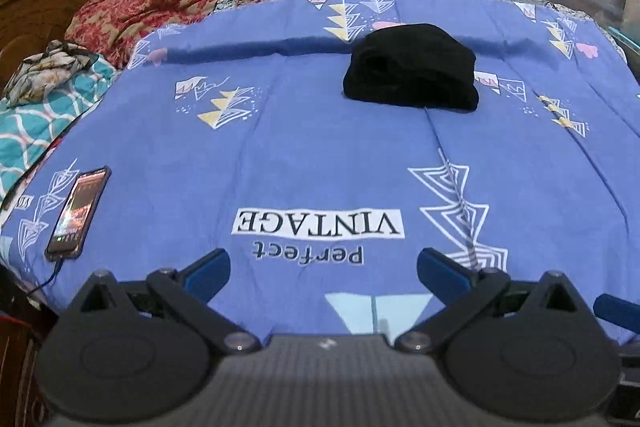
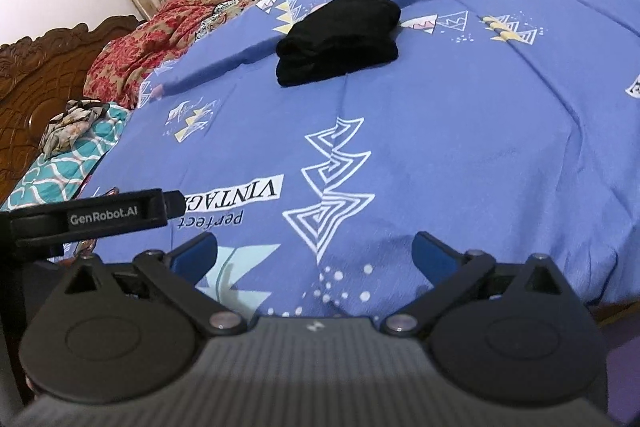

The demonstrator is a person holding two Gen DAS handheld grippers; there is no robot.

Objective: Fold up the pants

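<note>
Pants (image 1: pixel 411 67) folded on bedsheet (image 1: pixel 280 155), well beyond both empty jaws.

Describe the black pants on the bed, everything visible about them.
The black pants are folded into a compact, thick bundle of several stacked layers, edges rounded, fabric soft and matte with no visible print or trim. They lie flat on the blue printed bedspread, toward its far middle, beyond the "Perfect VINTAGE" lettering. Only the bedspread touches them; both grippers are apart from them, near the bed's front edge.
</note>
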